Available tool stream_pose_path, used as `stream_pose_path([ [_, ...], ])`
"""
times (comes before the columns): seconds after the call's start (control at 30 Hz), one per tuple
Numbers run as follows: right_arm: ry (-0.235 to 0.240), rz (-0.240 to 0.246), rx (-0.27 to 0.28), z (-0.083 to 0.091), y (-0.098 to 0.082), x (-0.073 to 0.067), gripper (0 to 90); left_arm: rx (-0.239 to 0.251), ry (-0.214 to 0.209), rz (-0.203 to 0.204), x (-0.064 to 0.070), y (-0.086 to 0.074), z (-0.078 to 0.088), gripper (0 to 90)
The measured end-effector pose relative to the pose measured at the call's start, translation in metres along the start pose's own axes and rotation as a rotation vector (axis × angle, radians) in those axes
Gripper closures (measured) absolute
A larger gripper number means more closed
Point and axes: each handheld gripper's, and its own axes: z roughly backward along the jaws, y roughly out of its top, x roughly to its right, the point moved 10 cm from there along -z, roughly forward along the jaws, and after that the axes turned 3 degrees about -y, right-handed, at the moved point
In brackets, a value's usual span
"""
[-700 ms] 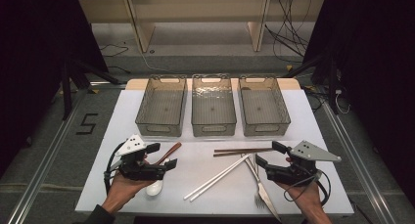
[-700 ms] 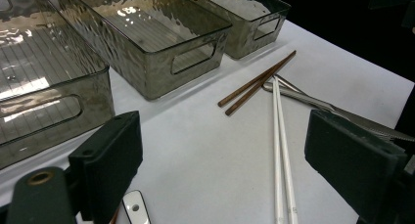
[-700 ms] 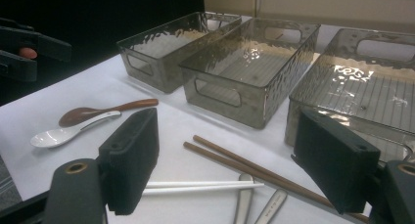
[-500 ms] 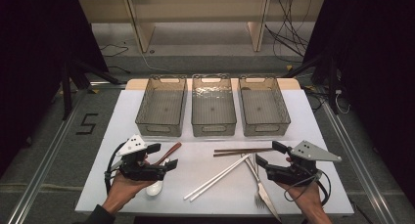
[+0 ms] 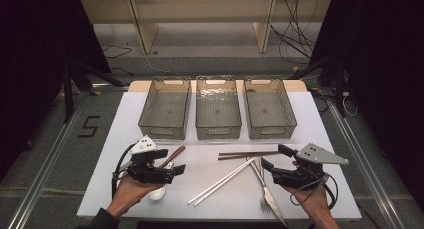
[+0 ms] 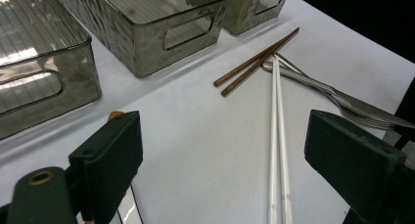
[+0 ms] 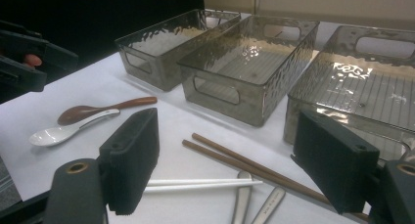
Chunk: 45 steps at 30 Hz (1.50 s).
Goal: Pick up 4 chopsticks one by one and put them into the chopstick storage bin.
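My left gripper [image 5: 175, 160] hovers open at the table's front left, just over a brown wooden spoon [image 5: 173, 155] and a white ceramic spoon [image 5: 157, 192]. In the left gripper view its jaws [image 6: 230, 160] stand wide with nothing between them, looking at white chopsticks [image 6: 277, 136], brown chopsticks [image 6: 254, 62] and silver cutlery [image 6: 333, 94]. My right gripper [image 5: 272, 155] is open at the front right, beside the brown chopsticks [image 5: 247, 154] and a fork and knife [image 5: 265, 191]. Its own view shows empty jaws [image 7: 235, 158] above brown chopsticks [image 7: 244, 160], white chopsticks [image 7: 205, 185] and both spoons [image 7: 63, 131].
Three clear grey bins stand in a row at the back of the white table [image 5: 320, 139]: left bin [image 5: 164, 132], middle bin [image 5: 218, 132], right bin [image 5: 271, 131]. All three look empty. White chopsticks [image 5: 220, 181] lie slantwise in the middle front.
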Motion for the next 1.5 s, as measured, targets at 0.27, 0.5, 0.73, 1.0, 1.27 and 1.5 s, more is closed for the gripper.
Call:
stream_pose_path([
  [0.27,-0.001,-0.002,-0.009,-0.001,-0.001,0.000,26.2,-0.101,-0.009,-0.066,0.015,-0.003,-0.020,15.6],
  [0.5,-0.001,0.002,-0.005,0.000,0.000,0.001,26.1,-0.167,-0.045,-0.111,0.026,-0.005,-0.039,15.8],
  [0.73,0.009,0.007,-0.010,0.000,0.000,-0.001,25.7,-0.248,-0.049,-0.163,0.034,-0.013,-0.058,16.0],
  [1.0,0.010,0.003,-0.021,0.000,-0.002,0.000,25.2,-0.384,-0.039,-0.190,0.038,-0.027,-0.084,19.2],
  [1.27,0.011,0.003,-0.029,-0.001,-0.003,0.000,25.1,-0.470,-0.040,-0.171,0.040,-0.036,-0.103,24.1],
  [1.5,0.015,0.004,-0.027,-0.001,-0.002,-0.001,25.1,-0.533,-0.046,-0.180,0.042,-0.044,-0.108,29.7],
])
